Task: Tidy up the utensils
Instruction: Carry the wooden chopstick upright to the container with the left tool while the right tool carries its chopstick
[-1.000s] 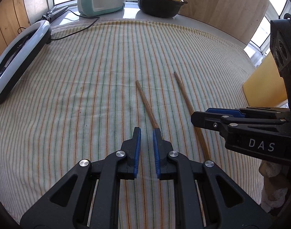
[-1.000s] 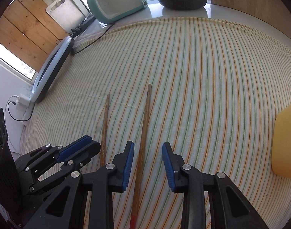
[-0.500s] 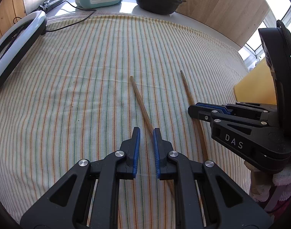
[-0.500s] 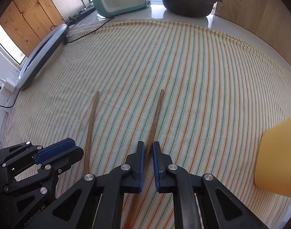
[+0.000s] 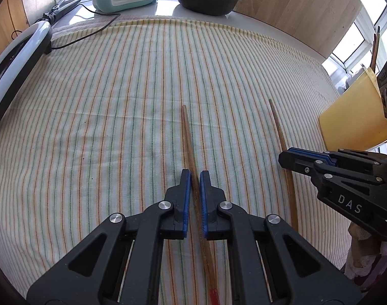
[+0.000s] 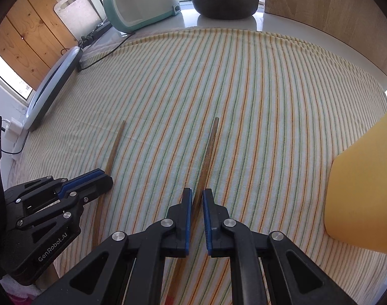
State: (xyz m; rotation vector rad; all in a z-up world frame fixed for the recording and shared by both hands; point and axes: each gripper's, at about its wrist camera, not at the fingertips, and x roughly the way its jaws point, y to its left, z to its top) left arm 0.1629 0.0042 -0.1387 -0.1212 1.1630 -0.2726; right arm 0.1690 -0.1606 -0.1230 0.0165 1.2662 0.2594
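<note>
Each hand now has a chopstick pinched. The left hand-held gripper (image 5: 195, 175) has just squeezed its blue pads onto the left chopstick (image 5: 188, 137), which runs straight between the jaws with its thin tip pointing away across the striped cloth (image 5: 117, 101) and its red end near the camera. A second ago that stick lay slanted beside the right pad, not between them. The right hand-held gripper (image 6: 197, 193) was wide apart a second ago with the right chopstick (image 6: 209, 147) lying loose in the gap; it is now clenched on that stick, seen from the left view as closed jaws (image 5: 290, 156) across the shaft (image 5: 279, 129).

Both chopsticks still appear to lie on or close to the cloth on the tabletop, well apart from each other, tips toward the far side. Whether either has been raised off the cloth cannot be told.

For the task, this looks like the end of the grasping step: both utensils are secured and nothing has been put away yet. The yellow container (image 5: 353, 119) at the right, with sticks already poking out of its top, is the likely destination. Thin sticks held near one end may pivot in the pads when lifted.
</note>
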